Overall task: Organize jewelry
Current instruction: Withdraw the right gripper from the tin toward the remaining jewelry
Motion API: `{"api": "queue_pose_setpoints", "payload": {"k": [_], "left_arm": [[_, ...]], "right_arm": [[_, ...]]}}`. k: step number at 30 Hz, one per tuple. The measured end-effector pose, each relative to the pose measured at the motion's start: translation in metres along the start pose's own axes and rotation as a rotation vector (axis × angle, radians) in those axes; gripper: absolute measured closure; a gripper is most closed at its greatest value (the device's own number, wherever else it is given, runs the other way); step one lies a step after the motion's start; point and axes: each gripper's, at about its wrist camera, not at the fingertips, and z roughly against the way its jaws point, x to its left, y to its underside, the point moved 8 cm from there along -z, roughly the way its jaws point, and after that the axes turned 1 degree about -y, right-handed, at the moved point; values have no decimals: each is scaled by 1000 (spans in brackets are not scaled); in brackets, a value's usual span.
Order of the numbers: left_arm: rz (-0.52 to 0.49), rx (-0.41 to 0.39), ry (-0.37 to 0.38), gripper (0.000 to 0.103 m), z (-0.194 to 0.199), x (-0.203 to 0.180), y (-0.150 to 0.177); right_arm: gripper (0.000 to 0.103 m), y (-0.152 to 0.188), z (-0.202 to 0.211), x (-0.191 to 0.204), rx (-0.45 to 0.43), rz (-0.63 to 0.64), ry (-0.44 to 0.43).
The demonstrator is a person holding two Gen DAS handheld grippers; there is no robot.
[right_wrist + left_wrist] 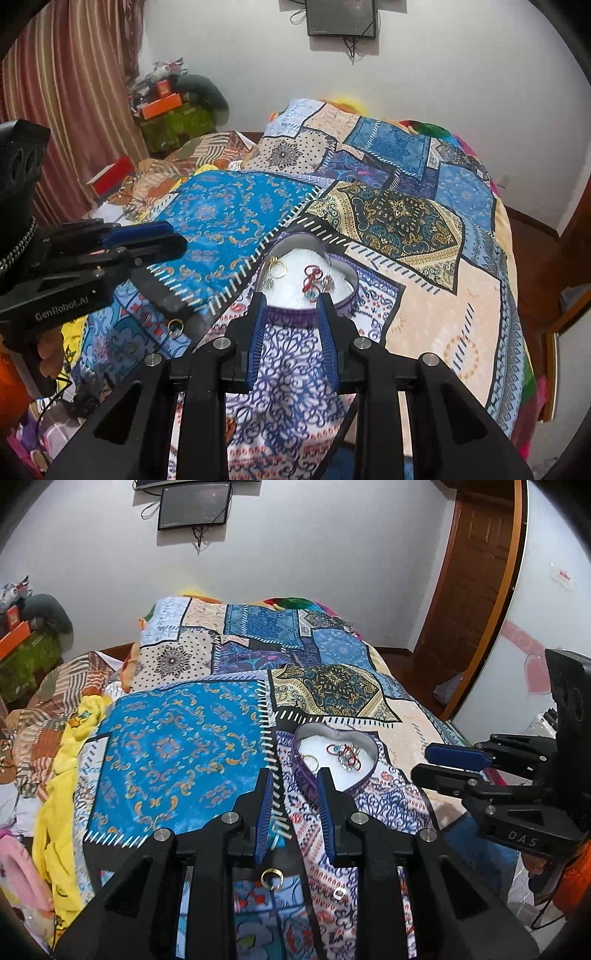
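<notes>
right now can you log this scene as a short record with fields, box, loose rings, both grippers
box: heart-shaped box, open, white lining, on the patchwork quilt
in box: gold ring and a mixed cluster of rings
loose gold ring: on quilt, outside box, below left gripper
loose silver ring: on quilt nearby
left gripper: jaws open, empty
right gripper: jaws open, empty, tips at box edge

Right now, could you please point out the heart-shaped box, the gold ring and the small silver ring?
heart-shaped box (364,743): left wrist view, inner wall.
gold ring (272,878): left wrist view, band.
small silver ring (338,893): left wrist view, band.
</notes>
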Motion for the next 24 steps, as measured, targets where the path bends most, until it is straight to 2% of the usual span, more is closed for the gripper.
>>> {"api": "queue_pose_setpoints", "payload": {"k": [7,16,24], "left_arm": [[8,13,-25,80,13,12,18],[30,78,-70,80,16,36,52],[54,143,-54,80,8,36,80]], "right_arm": [[78,15,4,8,20,3,6],[78,37,5,17,57,-2,7],[78,58,-1,16,104,-29,3]]}}
